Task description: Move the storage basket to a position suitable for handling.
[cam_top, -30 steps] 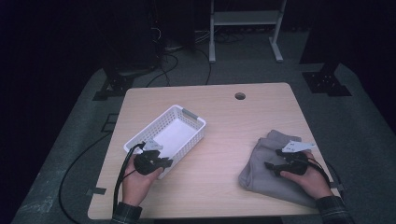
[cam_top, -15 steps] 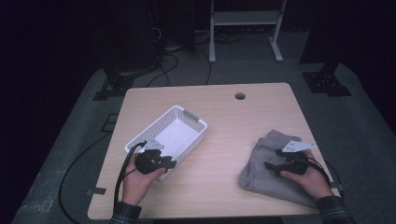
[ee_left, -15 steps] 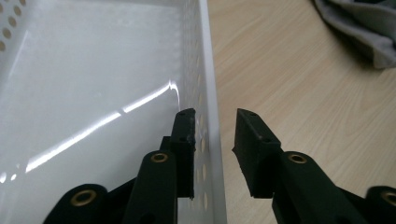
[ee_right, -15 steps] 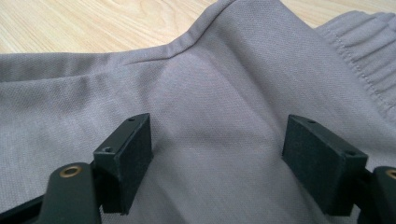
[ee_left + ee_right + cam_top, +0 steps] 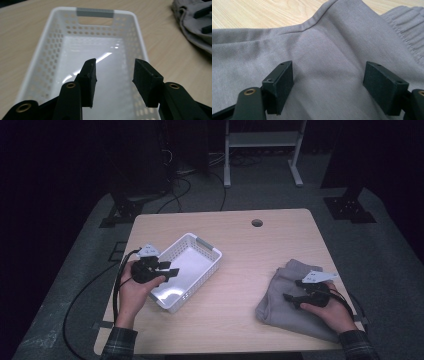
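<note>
The left tongs (image 5: 170,270) hang over the near end of the white basket (image 5: 202,251), their jaws having just been opening, and they stand parted with nothing between them; in the left gripper view the pads (image 5: 88,80) are apart above the basket's glossy floor and touch neither wall. The basket (image 5: 95,12) stretches away ahead of these tongs, its grey handle strip at the far end, its perforated walls running along both sides below the jaws. It rests on the wooden bench (image 5: 260,250), slanted across the bench's left half. The right tongs (image 5: 289,299) lie low over the folded grey garment (image 5: 280,292), well apart from the basket and off to the left tongs' right. In the right gripper view their jaws stand wide, the pads (image 5: 280,85) spread to either side above smooth grey cloth (image 5: 329,62); whether they touch the fabric I cannot tell, and no fold is pinched between them. Ahead of these tongs a stitched seam crosses the cloth, and beyond it bare bench (image 5: 262,12) shows. A ribbed hem lies to their right.
</note>
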`<state>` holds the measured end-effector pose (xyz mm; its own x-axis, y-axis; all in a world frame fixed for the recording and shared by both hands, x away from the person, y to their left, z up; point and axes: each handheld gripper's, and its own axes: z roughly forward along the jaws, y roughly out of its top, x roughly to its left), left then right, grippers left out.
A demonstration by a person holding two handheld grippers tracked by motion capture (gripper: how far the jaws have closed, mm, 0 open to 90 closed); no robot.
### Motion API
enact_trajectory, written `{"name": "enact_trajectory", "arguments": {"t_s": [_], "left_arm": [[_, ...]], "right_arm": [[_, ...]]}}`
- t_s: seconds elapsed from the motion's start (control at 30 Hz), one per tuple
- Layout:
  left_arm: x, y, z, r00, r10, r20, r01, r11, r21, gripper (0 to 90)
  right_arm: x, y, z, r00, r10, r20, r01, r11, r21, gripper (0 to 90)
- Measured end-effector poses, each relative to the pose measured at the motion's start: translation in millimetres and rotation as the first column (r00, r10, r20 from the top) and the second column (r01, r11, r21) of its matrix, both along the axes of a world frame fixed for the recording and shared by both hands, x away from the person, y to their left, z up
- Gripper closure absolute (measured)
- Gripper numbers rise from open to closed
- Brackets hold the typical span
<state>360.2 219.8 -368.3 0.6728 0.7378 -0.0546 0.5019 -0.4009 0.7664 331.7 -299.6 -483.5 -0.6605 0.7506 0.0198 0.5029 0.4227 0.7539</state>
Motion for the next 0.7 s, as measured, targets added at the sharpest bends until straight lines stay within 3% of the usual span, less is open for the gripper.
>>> {"name": "enact_trajectory", "arguments": {"t_s": [0.17, 0.2, 0.37, 0.47, 0.7], "left_arm": [[18.5, 11.3, 0.7, 0.9991, 0.040, 0.017, -0.040, 0.9988, 0.029, 51.0], [27.9, 16.5, 0.1, 0.9976, 0.066, 0.021, -0.067, 0.9966, 0.047, 50.8], [46.4, 25.7, -2.7, 0.9957, 0.090, 0.022, -0.091, 0.9948, 0.044, 48.8], [63.9, 28.8, -9.7, 0.9958, 0.092, -0.002, -0.091, 0.9933, 0.072, 49.2], [84.3, 34.7, -26.7, 0.9896, 0.129, -0.064, -0.123, 0.9875, 0.099, 55.8]], "right_arm": [[0.1, 0.0, 0.0, 1.0000, 0.000, 0.000, 0.000, 1.000, 0.000, 22.6], [0.1, -0.1, 0.0, 1.0000, 0.000, -0.001, 0.000, 1.000, 0.001, 22.7], [0.1, -0.2, 0.0, 1.0000, 0.000, -0.001, 0.000, 1.000, 0.001, 22.7], [0.2, -0.4, 0.0, 1.0000, 0.001, -0.002, -0.001, 1.000, 0.003, 22.7], [0.2, -0.4, 0.0, 1.0000, 0.001, -0.002, -0.001, 1.000, 0.003, 22.7]]}}
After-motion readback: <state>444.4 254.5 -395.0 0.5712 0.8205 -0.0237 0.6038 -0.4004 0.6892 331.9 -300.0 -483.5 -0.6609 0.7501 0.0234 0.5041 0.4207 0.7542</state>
